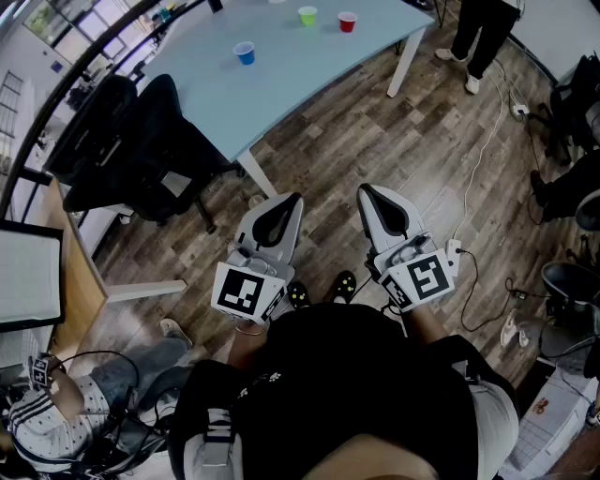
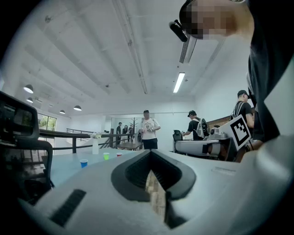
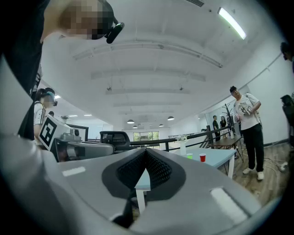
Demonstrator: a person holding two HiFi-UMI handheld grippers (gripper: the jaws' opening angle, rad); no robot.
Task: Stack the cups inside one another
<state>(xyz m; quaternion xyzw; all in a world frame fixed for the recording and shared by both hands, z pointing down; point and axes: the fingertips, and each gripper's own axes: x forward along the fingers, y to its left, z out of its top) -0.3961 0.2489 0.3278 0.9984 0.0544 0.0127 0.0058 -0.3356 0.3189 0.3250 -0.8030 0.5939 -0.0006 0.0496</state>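
Cups, not yet nested, upright on the pale bench (image 1: 300, 66): blue cup (image 1: 245, 53) alone toward the middle of the bench, green cup (image 1: 307, 16) and red cup (image 1: 347, 22) near each other at the bench's far edge. Left tongs (image 1: 281, 208) and right tongs (image 1: 375, 202) held level over the wooden floor (image 1: 375, 131), well short of the bench, each pair with tips pressed together and nothing between.

Step in hand, by the look of it: the approach, with no cup yet within reach. Best done by closing on the bench squarely, keeping both tongs level, and parting one pair wide before arriving at the bench instead of beside a cup. Worth gripping lightly across the cup's upper wall, for fear of buckling what looks like thin plastic. Sensible to pick one cup on the bench as base, perhaps steadied with the other tongs, and to lower the carried cup straight down, mouth up, so as not to shove the base along the smooth bench top.

Worth minding on the way in: the white bench leg (image 1: 253, 173) and the black office chair (image 1: 141, 150) beside the bench. Beyond the bench, a bystander's legs (image 1: 483, 37) and a trailing white cable (image 1: 483, 159).
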